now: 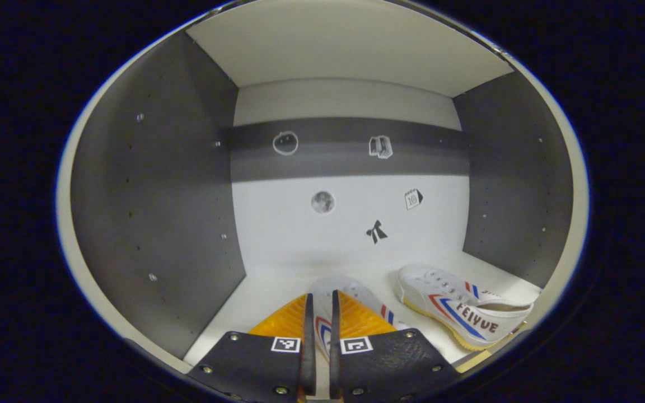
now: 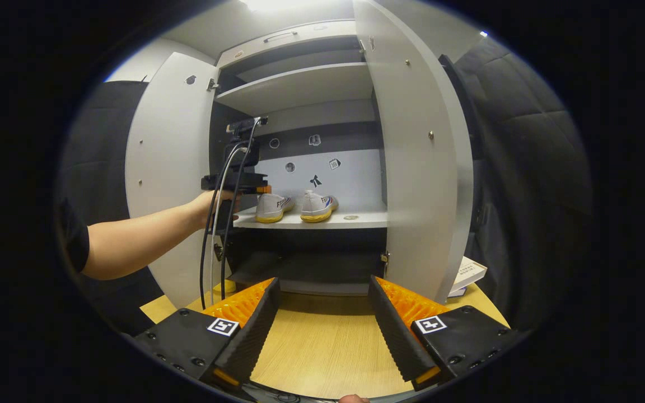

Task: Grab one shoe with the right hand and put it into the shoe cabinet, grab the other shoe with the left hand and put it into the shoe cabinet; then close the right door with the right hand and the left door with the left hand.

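Shoes are sitting on the cabinet shelf [image 2: 356,219], your left gripper [image 1: 319,330] pinching one shoe [image 1: 350,308], right gripper [image 2: 322,324] hanging open; withdrawing before releasing is risking dragging it out.

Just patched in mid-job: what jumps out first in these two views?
Two white shoes stand side by side on the cabinet's middle shelf, both doors wide open. The left gripper is inside, shut on one shoe; the right gripper hangs open over the wooden table.
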Motion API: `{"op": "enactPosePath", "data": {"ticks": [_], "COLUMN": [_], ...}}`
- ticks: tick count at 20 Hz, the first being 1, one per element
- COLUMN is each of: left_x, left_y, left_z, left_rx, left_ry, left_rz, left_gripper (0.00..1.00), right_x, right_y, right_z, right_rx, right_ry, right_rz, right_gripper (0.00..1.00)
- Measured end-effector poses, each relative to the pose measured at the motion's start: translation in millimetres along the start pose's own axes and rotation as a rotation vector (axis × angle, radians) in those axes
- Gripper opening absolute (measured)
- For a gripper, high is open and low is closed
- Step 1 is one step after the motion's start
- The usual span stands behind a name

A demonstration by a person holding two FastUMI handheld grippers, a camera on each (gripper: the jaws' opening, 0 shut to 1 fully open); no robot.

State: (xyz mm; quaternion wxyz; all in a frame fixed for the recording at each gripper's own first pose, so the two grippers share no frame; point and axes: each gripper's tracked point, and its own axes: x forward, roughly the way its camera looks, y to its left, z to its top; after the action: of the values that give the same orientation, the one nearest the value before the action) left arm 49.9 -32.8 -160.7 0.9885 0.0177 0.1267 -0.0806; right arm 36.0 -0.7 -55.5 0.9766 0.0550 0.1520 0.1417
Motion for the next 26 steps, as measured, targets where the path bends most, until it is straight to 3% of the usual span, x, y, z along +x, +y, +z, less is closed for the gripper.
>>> {"op": "enactPosePath", "data": {"ticks": [5,11,16,26], "left_x": [-65,-203,-308,-438], "left_y": [-24,-11,15,26], "left_z": [34,58,53,21], "left_rx": [0.055,0.001,-0.018,-0.049], "left_ry": [-0.093,-0.21,-0.216,-0.211], "left_rz": [0.03,0.023,0.038,0.022], "left_gripper": [1.0,0.99,1.0,1.0], "right_x": [1,-12,-38,-78], "right_y": [1,1,9,-9], "right_z": [13,38,59,94], "right_rx": [-0.021,-0.048,-0.071,-0.064], "right_ry": [-0.034,-0.101,-0.149,-0.221], "right_rz": [0.039,-0.019,-0.062,-0.16], "right_gripper": [0.98,0.98,0.98,0.98]}}
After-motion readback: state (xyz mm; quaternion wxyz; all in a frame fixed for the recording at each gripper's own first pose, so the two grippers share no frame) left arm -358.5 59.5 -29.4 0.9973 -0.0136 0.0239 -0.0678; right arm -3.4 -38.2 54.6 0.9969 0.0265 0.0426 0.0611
